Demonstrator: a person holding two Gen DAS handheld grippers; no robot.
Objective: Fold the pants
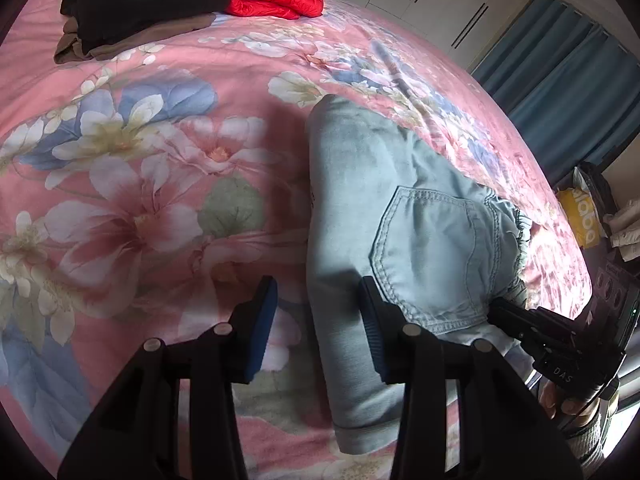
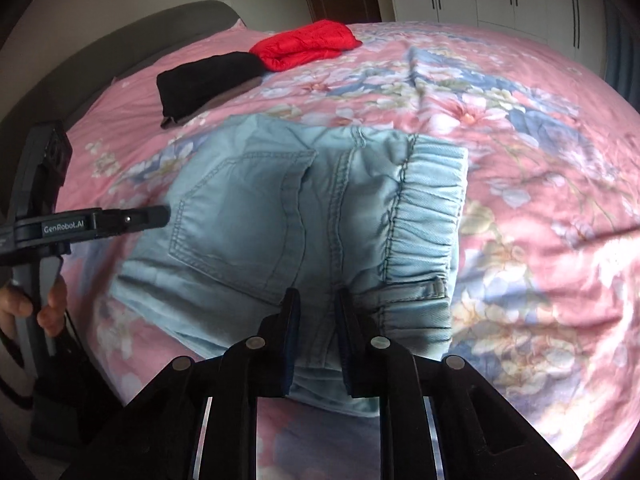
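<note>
While the light-blue jeans [image 2: 304,216] lie already doubled into a compact bundle on the floral pink bedspread [image 2: 540,200], filling the centre of the right wrist view with back pocket and elastic waistband uppermost, the work appears to be at a late fold or the final tidying. In the left wrist view the same jeans run from the middle down to the lower right of the frame.

At the bottom centre of its own view, the right gripper [image 2: 317,312] has its tongs drawn close with only a narrow gap, and denim near the waistband seam passes between them; whether the cloth is truly pinched cannot be told. The left gripper [image 1: 318,320], low in its frame, has its tongs well apart, straddling the folded left edge of the bundle without closing on it.

My judgement: the next move calls for the left tongs to close on that edge so both ends lift together, or for both to let go and press the bundle flat; a one-sided pull would probably drag the layers askew.

No containers show. A black folded garment [image 2: 208,80] and a red puffer jacket [image 2: 308,44] rest at the upper left, well apart from the jeans.
</note>
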